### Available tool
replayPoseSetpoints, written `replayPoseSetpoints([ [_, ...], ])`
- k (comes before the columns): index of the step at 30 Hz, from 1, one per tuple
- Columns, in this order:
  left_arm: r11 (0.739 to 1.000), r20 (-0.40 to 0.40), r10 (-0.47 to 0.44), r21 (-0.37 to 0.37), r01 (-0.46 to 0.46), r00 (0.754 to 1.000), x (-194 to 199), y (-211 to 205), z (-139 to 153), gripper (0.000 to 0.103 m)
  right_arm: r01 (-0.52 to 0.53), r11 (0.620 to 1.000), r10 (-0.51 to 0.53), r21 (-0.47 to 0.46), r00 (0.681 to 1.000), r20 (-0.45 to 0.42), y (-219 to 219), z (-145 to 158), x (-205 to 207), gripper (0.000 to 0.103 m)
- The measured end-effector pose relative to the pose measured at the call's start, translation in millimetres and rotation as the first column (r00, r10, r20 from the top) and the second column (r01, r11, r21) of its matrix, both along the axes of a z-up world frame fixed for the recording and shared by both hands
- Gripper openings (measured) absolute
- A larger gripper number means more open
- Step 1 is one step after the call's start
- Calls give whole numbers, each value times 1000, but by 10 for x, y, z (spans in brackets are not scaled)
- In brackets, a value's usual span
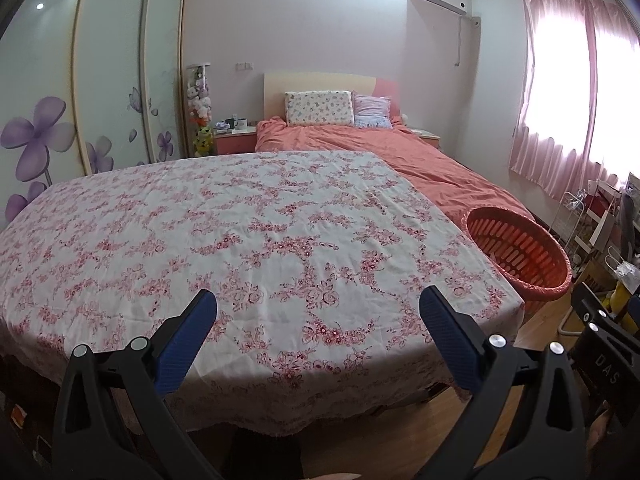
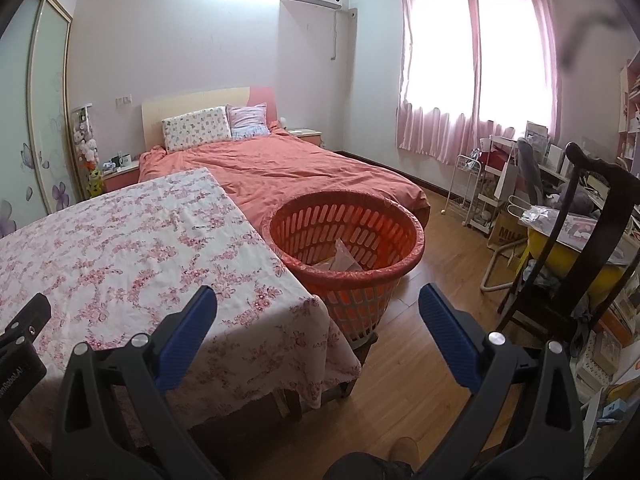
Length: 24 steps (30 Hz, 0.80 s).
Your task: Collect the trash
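An orange slatted basket [image 2: 347, 236] stands on the floor by the table's right corner, with crumpled clear plastic and paper trash [image 2: 338, 261] at its bottom. In the left wrist view the basket [image 1: 520, 252] shows past the table's right edge. My left gripper [image 1: 318, 304] is open over the near edge of the floral tablecloth [image 1: 224, 232], holding nothing. My right gripper [image 2: 318, 300] is open, hanging over the table's near right corner, short of the basket, and holds nothing. The tablecloth [image 2: 132, 240] bears no loose items in either view.
An orange-covered bed [image 2: 288, 172] lies behind the table. A dark wooden chair [image 2: 576, 240] and cluttered desk and shelves [image 2: 552, 184] fill the right side. A white wire rack [image 2: 468, 188] stands under the pink-curtained window. Sliding wardrobe doors [image 1: 100, 92] line the left wall.
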<state>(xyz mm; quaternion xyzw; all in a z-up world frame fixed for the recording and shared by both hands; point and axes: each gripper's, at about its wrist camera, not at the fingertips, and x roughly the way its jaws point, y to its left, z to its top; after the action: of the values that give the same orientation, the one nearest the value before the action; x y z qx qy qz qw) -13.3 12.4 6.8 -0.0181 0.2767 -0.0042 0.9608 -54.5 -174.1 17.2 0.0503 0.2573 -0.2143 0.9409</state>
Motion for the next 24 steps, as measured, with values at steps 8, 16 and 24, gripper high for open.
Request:
replayPoseSetpoints([
  [8, 1000, -4, 8, 3, -8, 1000, 15, -2, -1, 100, -3, 1000, 3, 0, 1000, -3, -10, -17, 25, 99],
  [16, 1000, 9, 23, 4, -23, 1000, 3, 10, 28, 100, -6, 1000, 6, 1, 1000, -3, -2, -28, 41, 99],
  [24, 1000, 12, 23, 5, -23, 1000, -3, 6, 40, 100, -7, 1000, 7, 2, 1000, -3, 2, -27, 47, 99],
])
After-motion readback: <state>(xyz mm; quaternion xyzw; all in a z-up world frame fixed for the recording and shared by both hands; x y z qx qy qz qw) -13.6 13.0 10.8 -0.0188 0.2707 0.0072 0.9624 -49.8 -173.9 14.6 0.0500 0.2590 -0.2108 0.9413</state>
